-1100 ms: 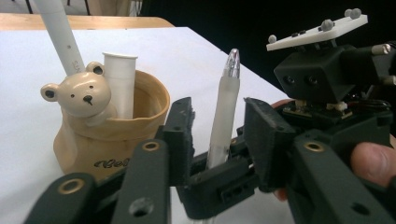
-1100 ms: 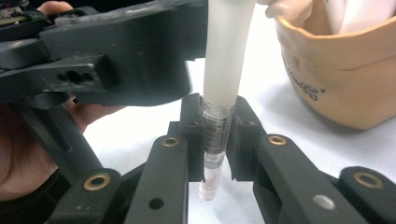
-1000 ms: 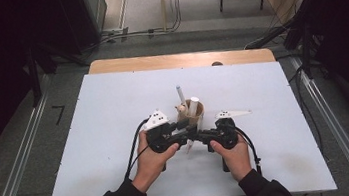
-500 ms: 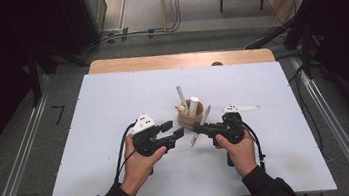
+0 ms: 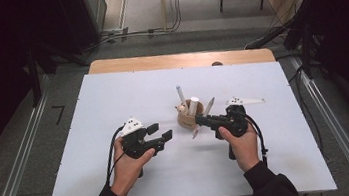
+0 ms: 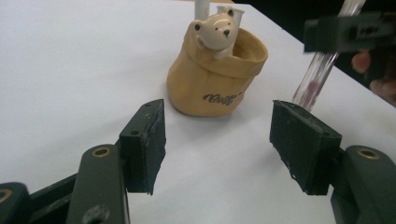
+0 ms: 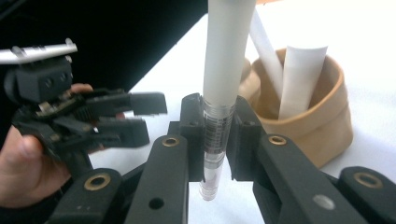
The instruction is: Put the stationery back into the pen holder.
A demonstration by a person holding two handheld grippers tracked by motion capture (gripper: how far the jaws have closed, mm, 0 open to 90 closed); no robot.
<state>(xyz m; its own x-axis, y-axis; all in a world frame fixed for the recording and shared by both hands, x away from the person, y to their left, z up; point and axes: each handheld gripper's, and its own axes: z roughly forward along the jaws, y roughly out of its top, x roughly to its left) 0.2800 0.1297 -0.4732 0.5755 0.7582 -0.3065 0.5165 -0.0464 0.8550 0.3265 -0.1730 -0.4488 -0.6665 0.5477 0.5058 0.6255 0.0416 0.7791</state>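
Observation:
A tan sack-shaped pen holder with a small bear figure on its rim stands mid-table with two white pens in it. My right gripper is just right of it, shut on a white pen with a clear lower end, held tilted. In the right gripper view the pads clamp that pen at the clear section, with the holder behind. My left gripper is left of the holder. Its jaws have just been opening and stand apart with nothing between them; the holder sits beyond them.
The white table top has bare room on the left and along the near edge. A wooden strip runs along the far edge. Metal rails and dark curtains flank the table on both sides.
My left gripper has drawn back to the left, away from the holder, and its jaws have spread. The right gripper has shifted a little right with the pen in it.

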